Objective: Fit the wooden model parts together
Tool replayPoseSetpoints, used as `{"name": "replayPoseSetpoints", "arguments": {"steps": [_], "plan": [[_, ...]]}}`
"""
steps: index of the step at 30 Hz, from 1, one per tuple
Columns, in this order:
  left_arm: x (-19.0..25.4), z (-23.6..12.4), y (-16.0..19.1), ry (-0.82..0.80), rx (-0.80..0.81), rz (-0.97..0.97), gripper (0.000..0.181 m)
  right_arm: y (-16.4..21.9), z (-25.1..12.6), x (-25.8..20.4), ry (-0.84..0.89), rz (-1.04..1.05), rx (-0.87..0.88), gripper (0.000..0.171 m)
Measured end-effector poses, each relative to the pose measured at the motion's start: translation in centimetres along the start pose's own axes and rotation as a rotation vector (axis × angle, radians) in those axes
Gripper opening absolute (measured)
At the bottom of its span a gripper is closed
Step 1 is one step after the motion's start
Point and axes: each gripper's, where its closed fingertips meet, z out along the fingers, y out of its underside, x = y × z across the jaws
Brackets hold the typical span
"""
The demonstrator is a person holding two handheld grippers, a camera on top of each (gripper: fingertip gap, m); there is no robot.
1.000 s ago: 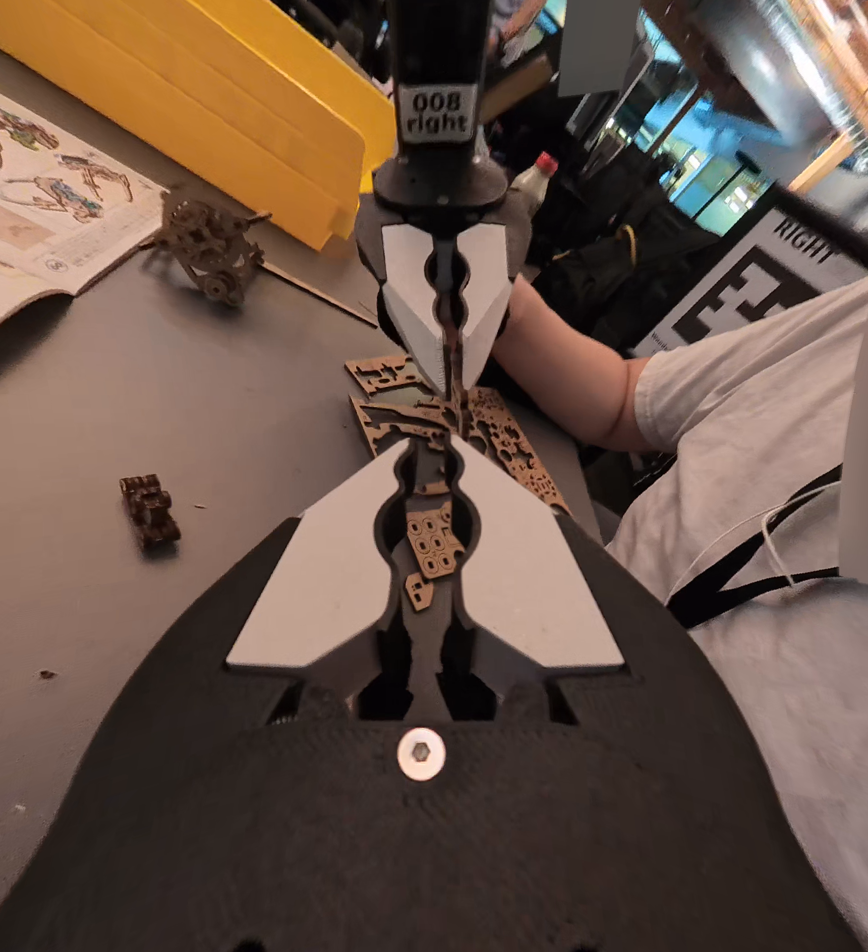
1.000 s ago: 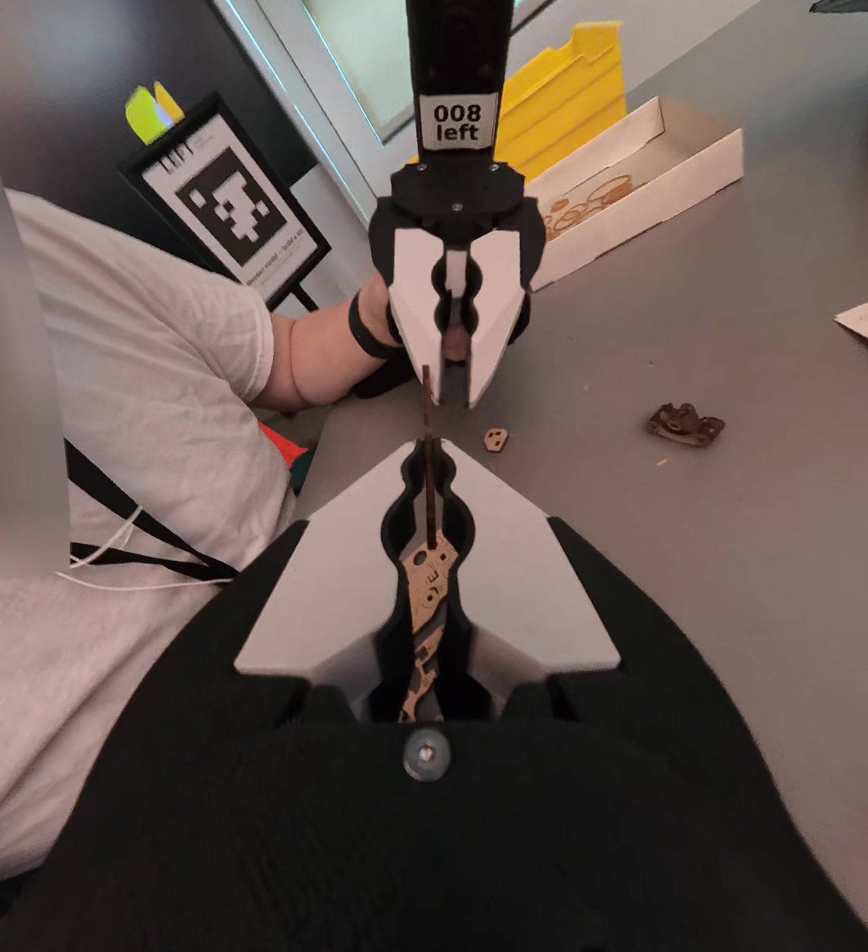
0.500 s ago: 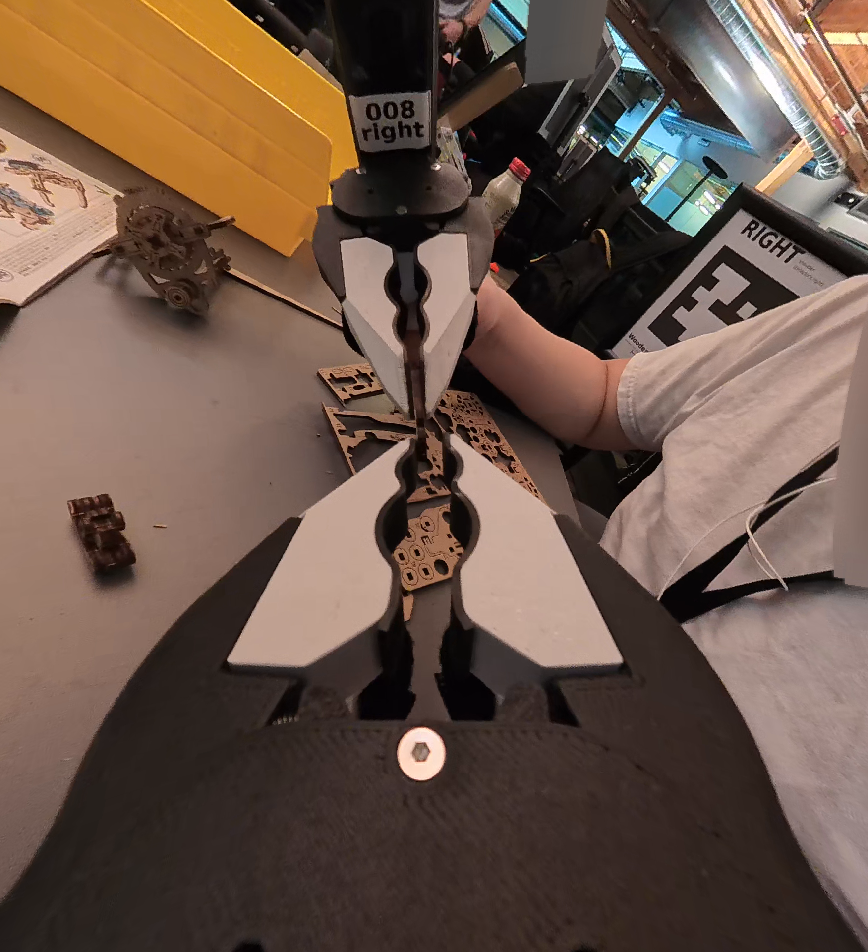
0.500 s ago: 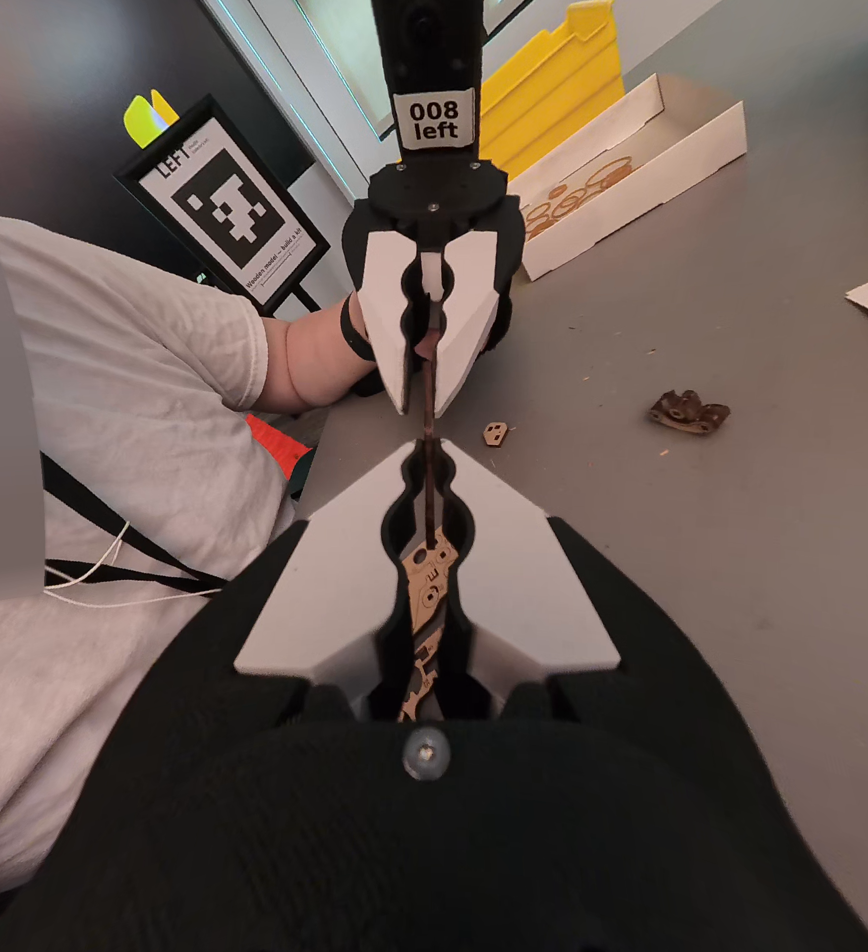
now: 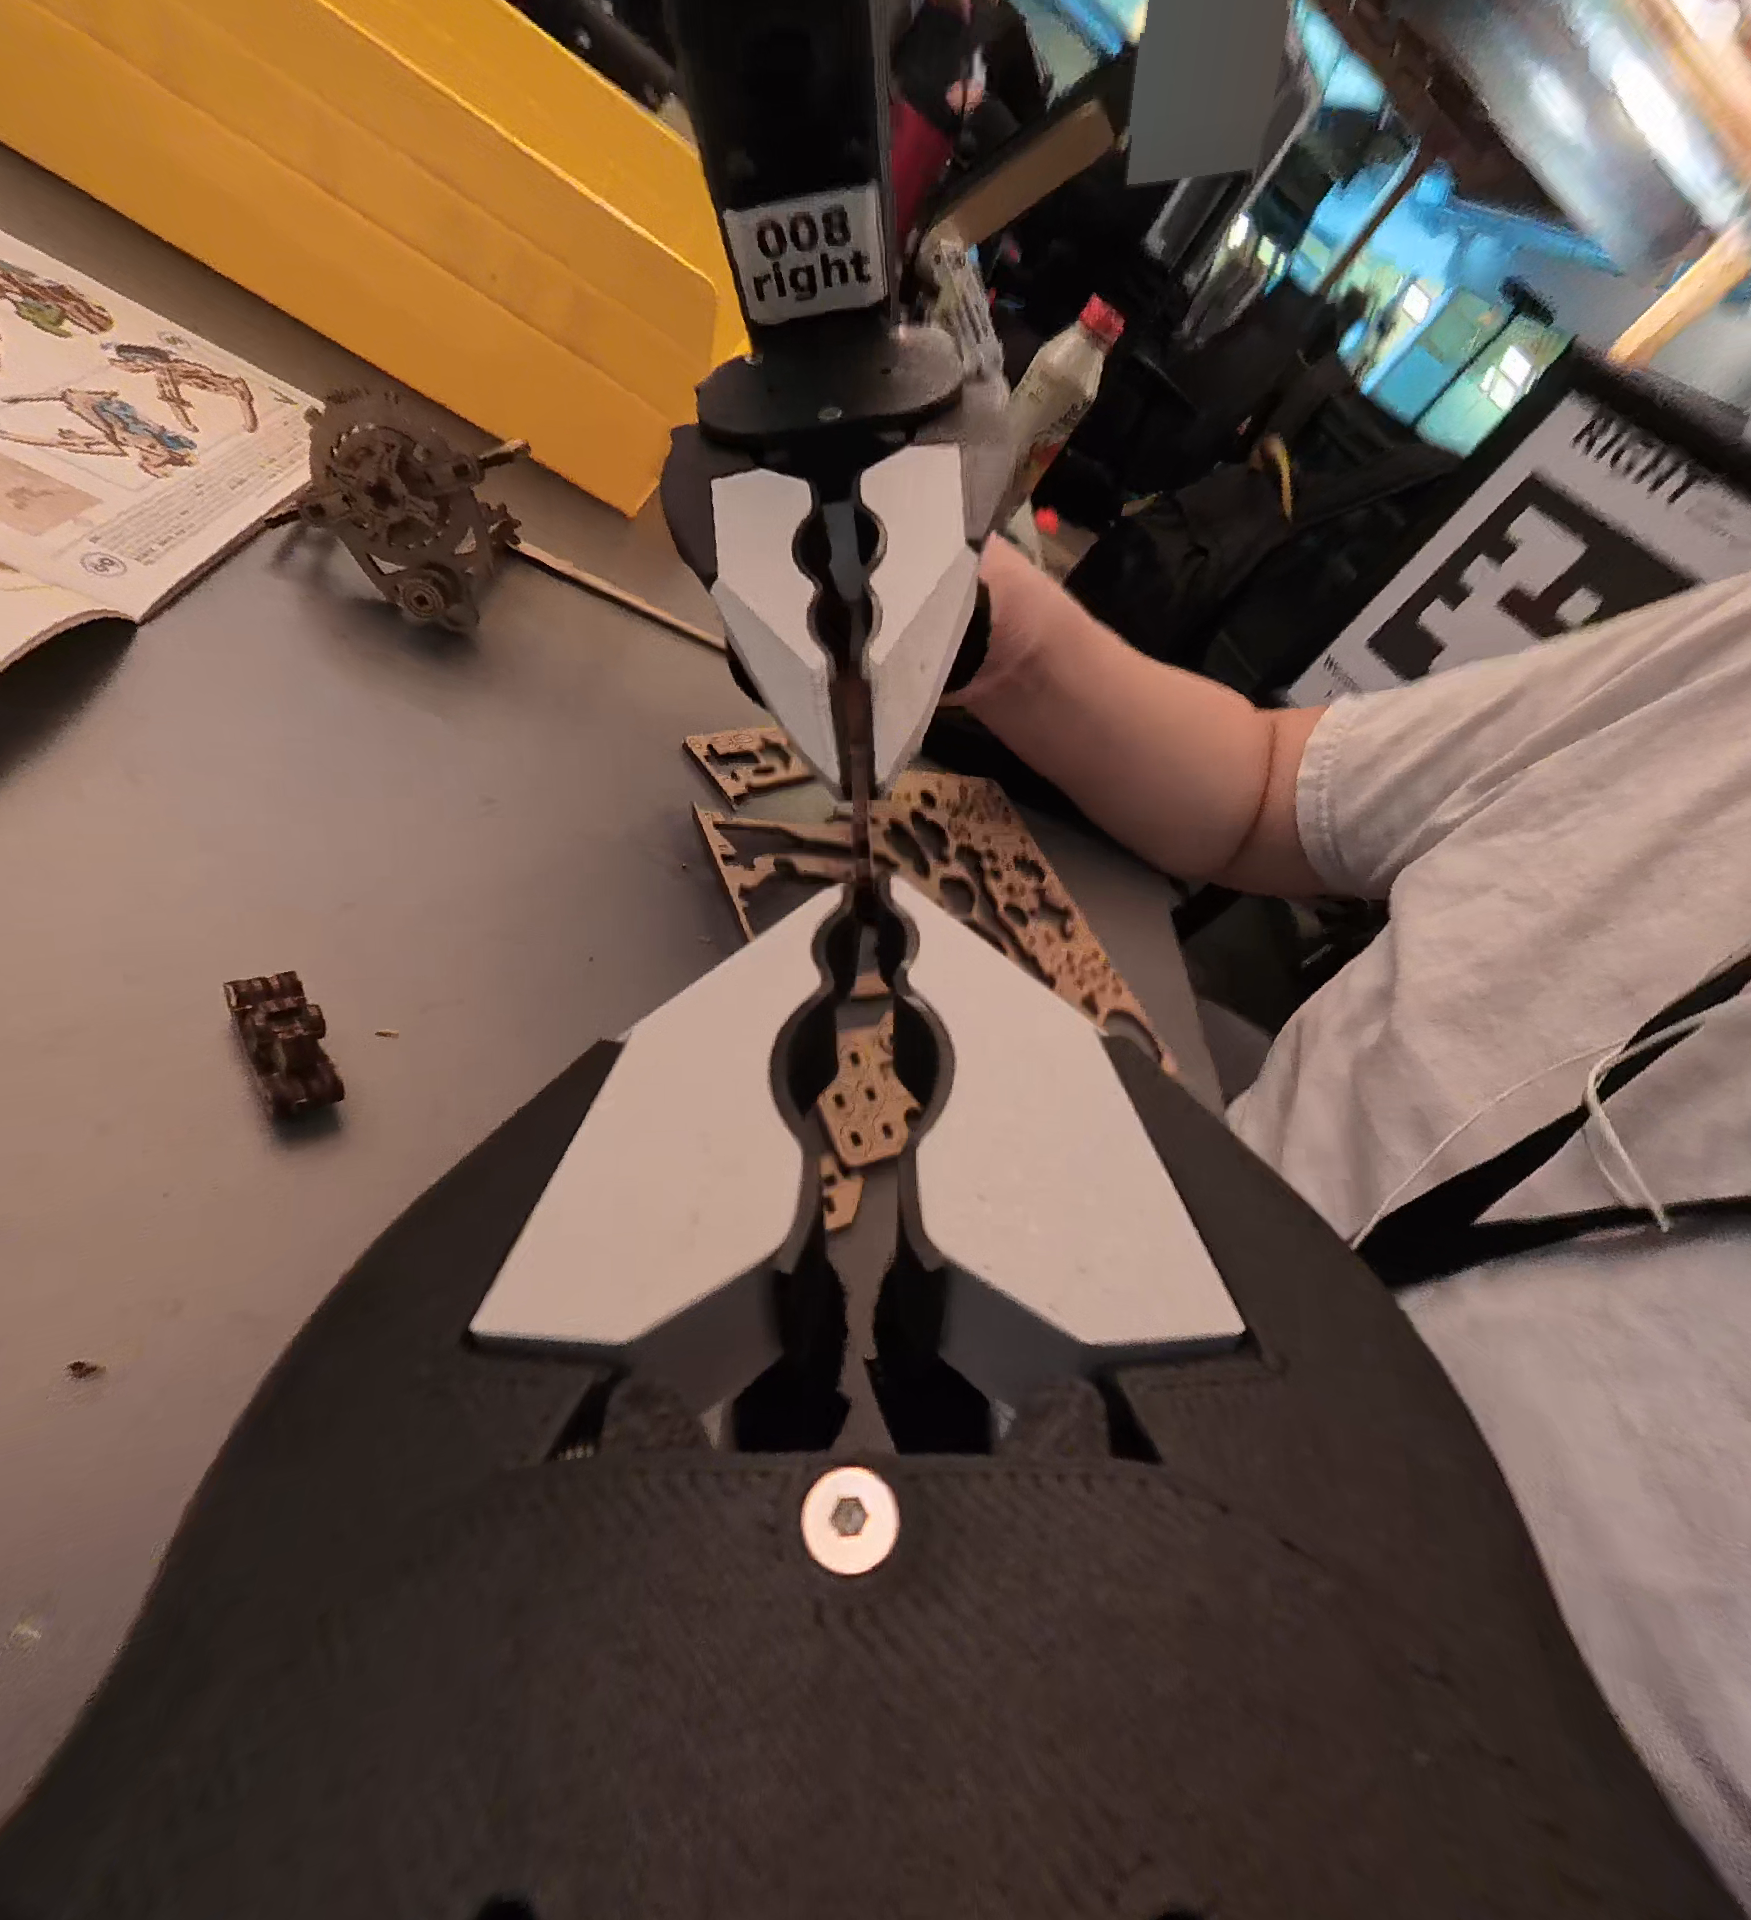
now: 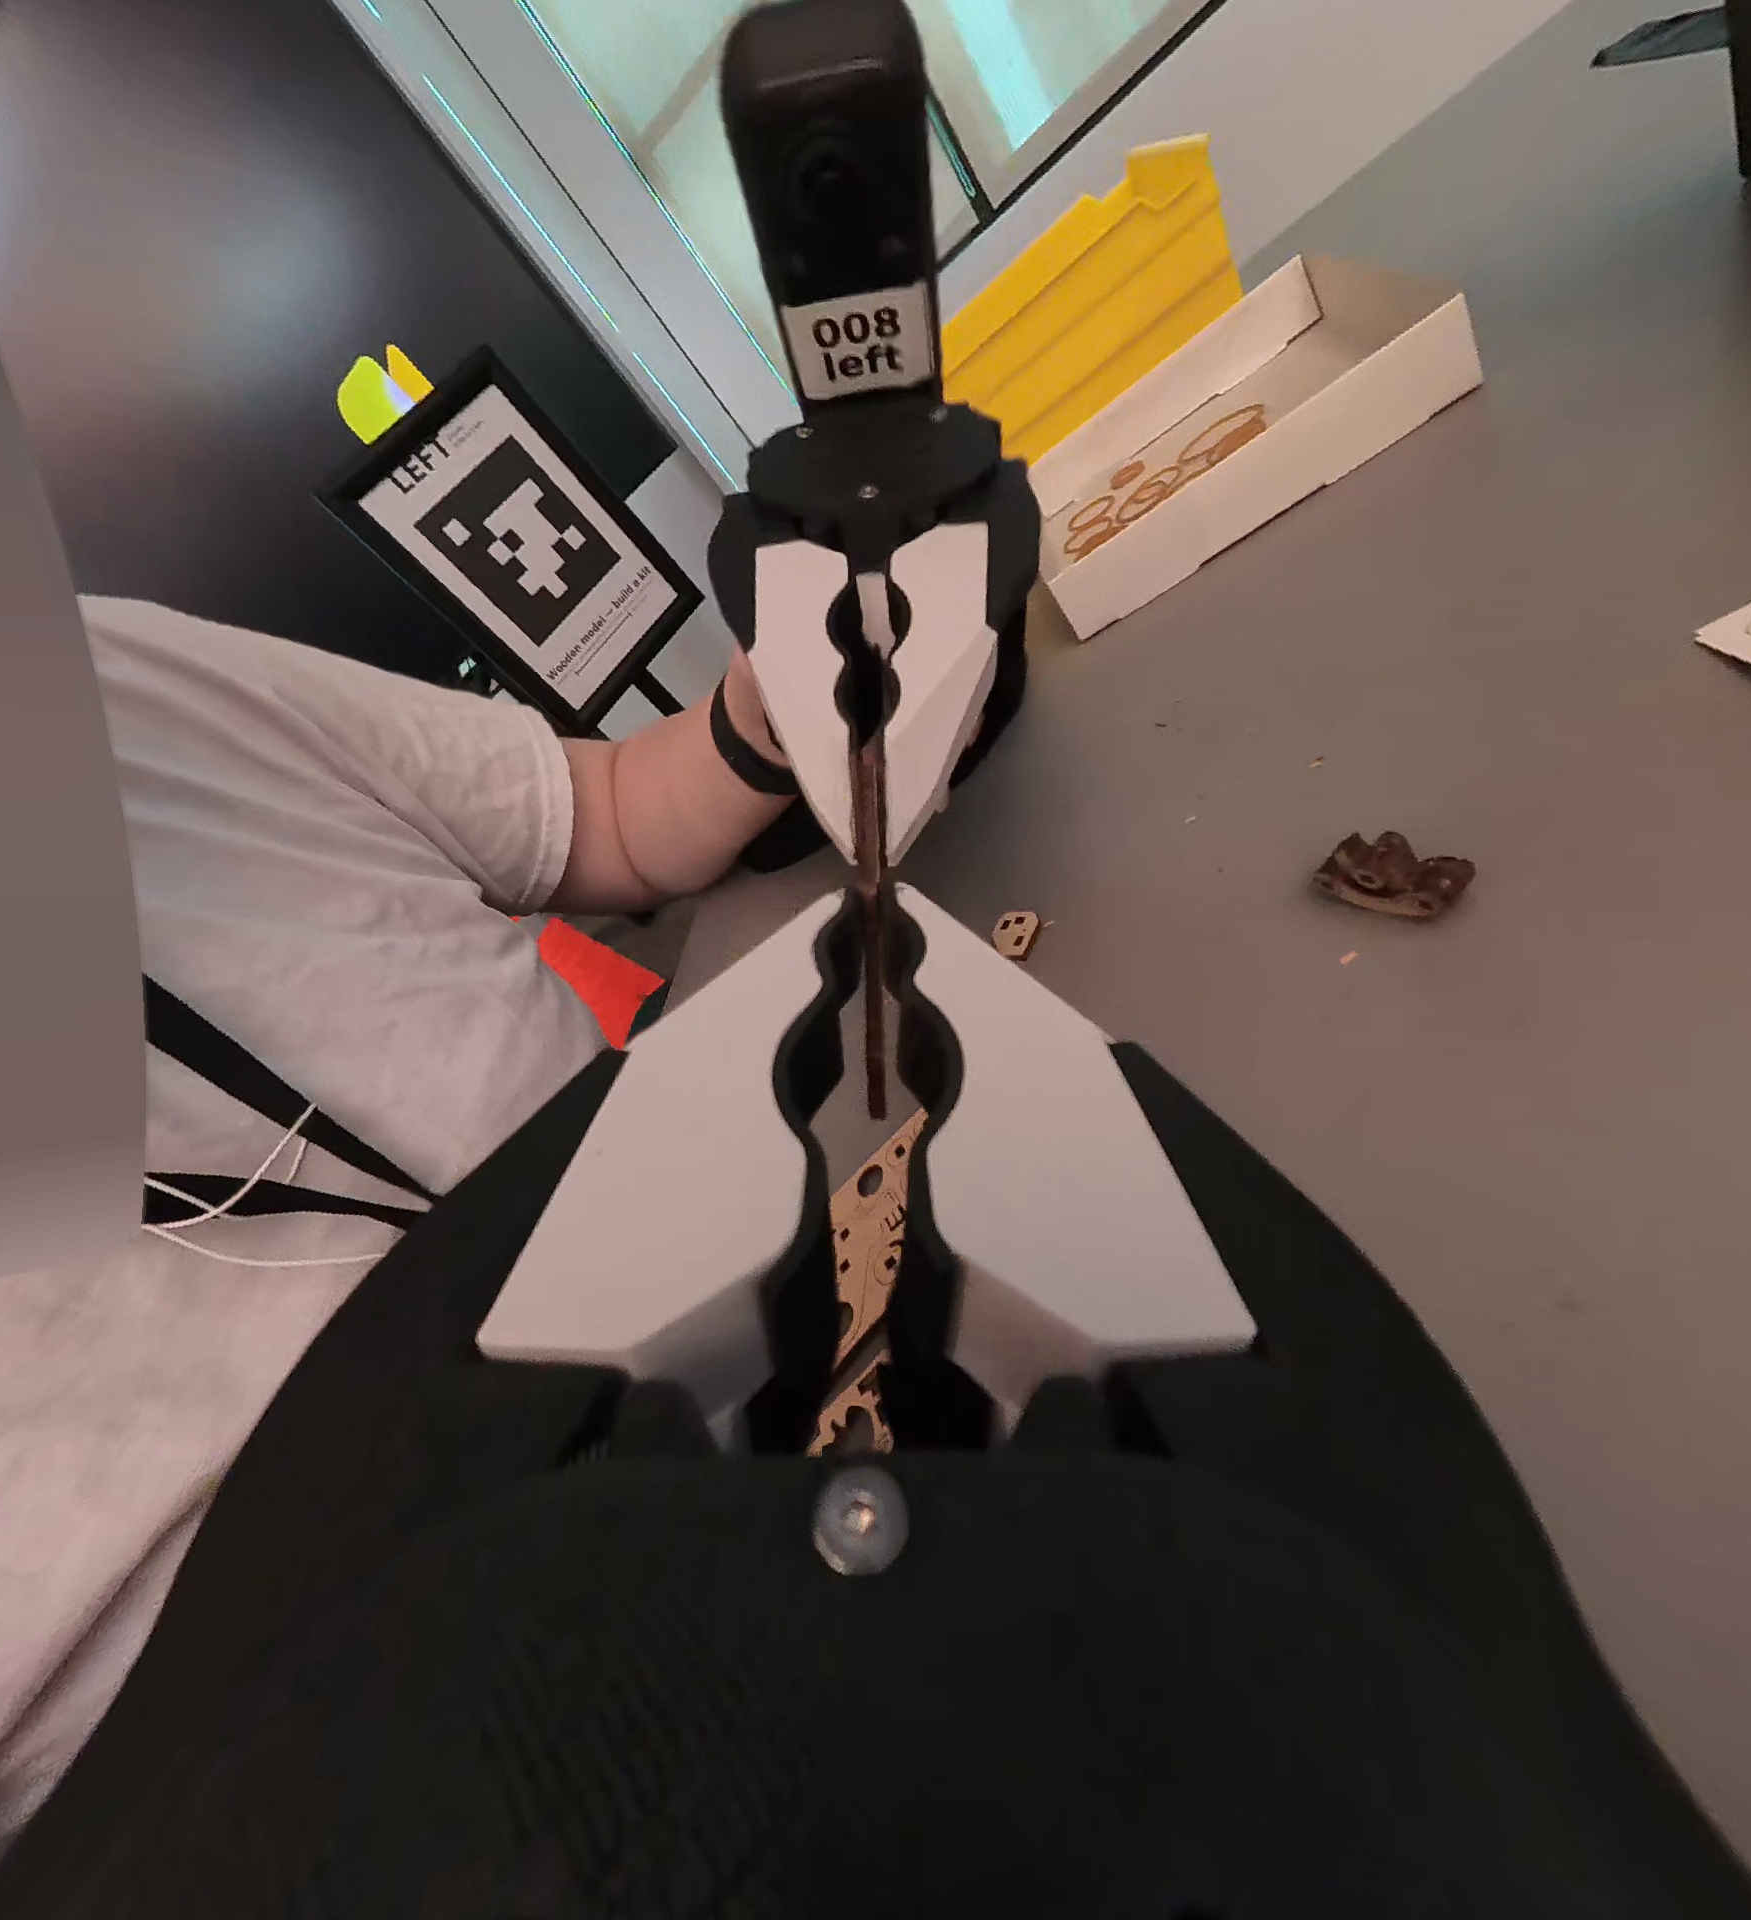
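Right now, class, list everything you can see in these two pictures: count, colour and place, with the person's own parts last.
Thin dark wooden strip: one, brown, held edge-on between both grippers.
Cut-out plywood sheets: a few, tan, on the grey table under the grippers.
Wooden gear assembly: one, brown, beside the open instruction booklet.
Small dark wooden block: one, left of the left gripper.
Small dark wooden cluster: one, on the table.
Small tan wooden piece: one.
Yellow plastic bin: one, far edge.
White cardboard tray: one, holding wooden rings.
Left gripper: jaws shut on the strip.
Right gripper: jaws shut on it.
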Motion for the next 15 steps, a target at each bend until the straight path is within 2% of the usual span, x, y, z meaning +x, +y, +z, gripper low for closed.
{"name": "replayPoseSetpoints", "arguments": {"steps": [1,3,7,11,15], "plan": [[0.1,-0.2,0.4,-0.008,-0.044,0.037,0.006,0.1,0.1,0.1,0.004,0.009,-0.01,0.001],[-0.4,-1.4,1.8,-0.071,-0.185,0.125,0.033,0.5,-0.2,0.7,0.038,0.03,-0.03,0.0],[-3.3,-3.9,5.3,-0.305,-0.439,0.322,0.032,0.0,-1.8,1.4,0.064,0.062,0.0,0.0],[-3.3,-4.2,8.4,-0.293,-0.62,0.37,0.039,-1.4,-4.3,1.4,0.136,0.004,0.041,0.0],[-3.4,-4.1,9.1,-0.25,-0.611,0.386,0.038,-2.7,-7.3,0.8,0.189,-0.059,0.098,0.001]]}}
